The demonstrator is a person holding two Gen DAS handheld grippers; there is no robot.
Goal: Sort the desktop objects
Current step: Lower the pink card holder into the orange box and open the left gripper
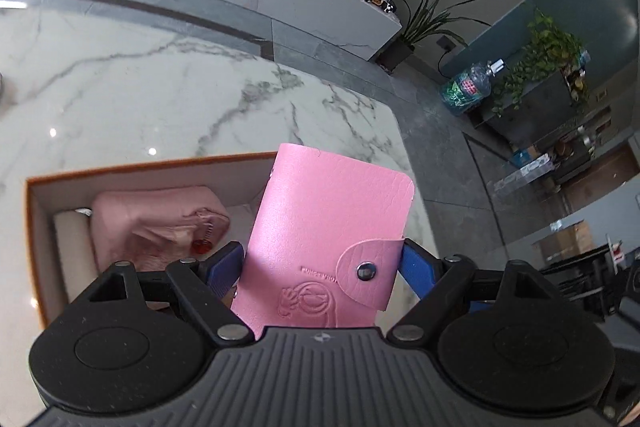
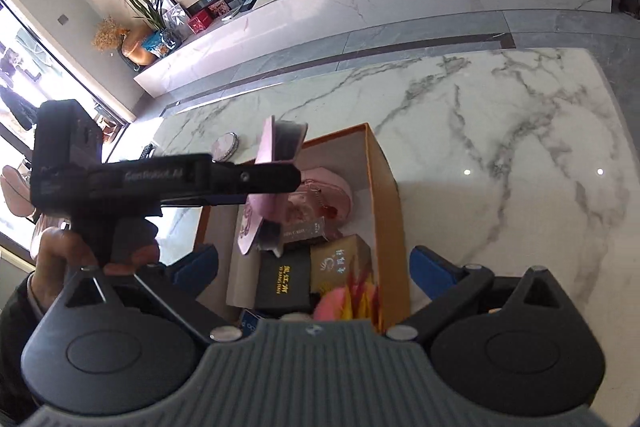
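My left gripper (image 1: 320,263) is clamped on the pink card wallet (image 1: 328,227), the blue pads pressing its two long edges down near the snap strap, so that most of its length stands free ahead of the fingers and can go into the box first. I hold it above the orange-rimmed box (image 1: 152,163), over the bare end nearest the table's corner, because the other end is taken by the pink zip pouch (image 1: 160,223) with its red pull. From my right gripper (image 2: 316,267), which waits with its blue fingers spread wide and nothing between them, I see the wallet edge-on, fanned a little at the top (the card sleeves show dark inside), hanging over the pouch. I keep this hand low at the box's near end, above the black case (image 2: 286,283) and gold case (image 2: 340,263), clear of the drop. The marble table (image 2: 520,147) around the box is mostly bare, which suggests to me the sorting is well along.
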